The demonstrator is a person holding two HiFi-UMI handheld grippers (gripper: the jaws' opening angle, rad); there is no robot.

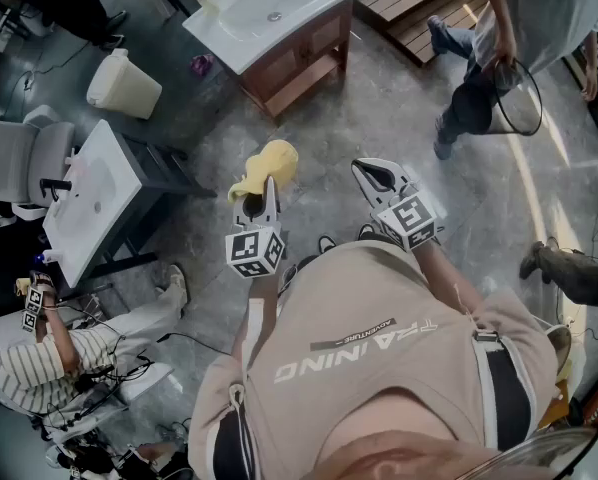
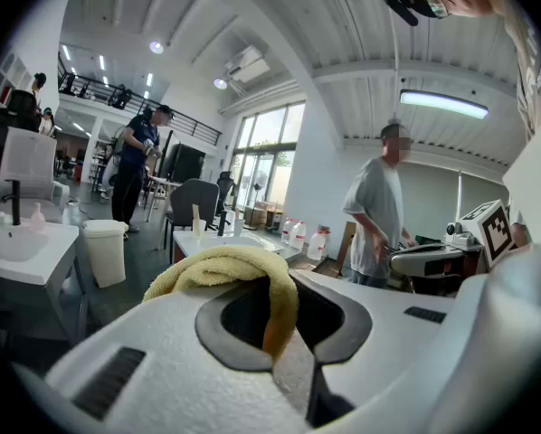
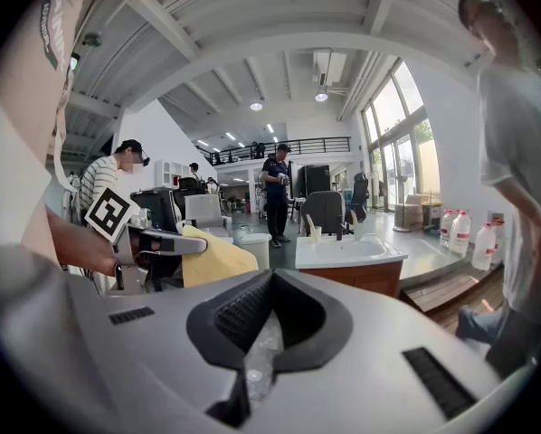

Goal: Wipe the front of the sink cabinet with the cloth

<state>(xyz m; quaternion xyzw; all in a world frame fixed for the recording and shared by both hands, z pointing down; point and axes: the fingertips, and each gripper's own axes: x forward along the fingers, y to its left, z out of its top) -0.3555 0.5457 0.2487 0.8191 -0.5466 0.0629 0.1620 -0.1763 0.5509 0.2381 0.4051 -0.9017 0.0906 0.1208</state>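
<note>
Both jaws closed: left hand-held gripper (image 1: 268, 190) pinches the cloth (image 1: 267, 162); right hand-held gripper (image 1: 367, 171) holds nothing; sink cabinet (image 1: 301, 60) at 12 o'clock.

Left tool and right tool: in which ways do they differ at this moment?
Load: the left tool is shut on the yellow cloth, while the right tool is shut on nothing.
Pose: in the head view the left tool points nearly straight ahead, while the right tool slants inward, toward the left tool.
Shared: both have their jaws together, and each carries a marker cube.
</note>
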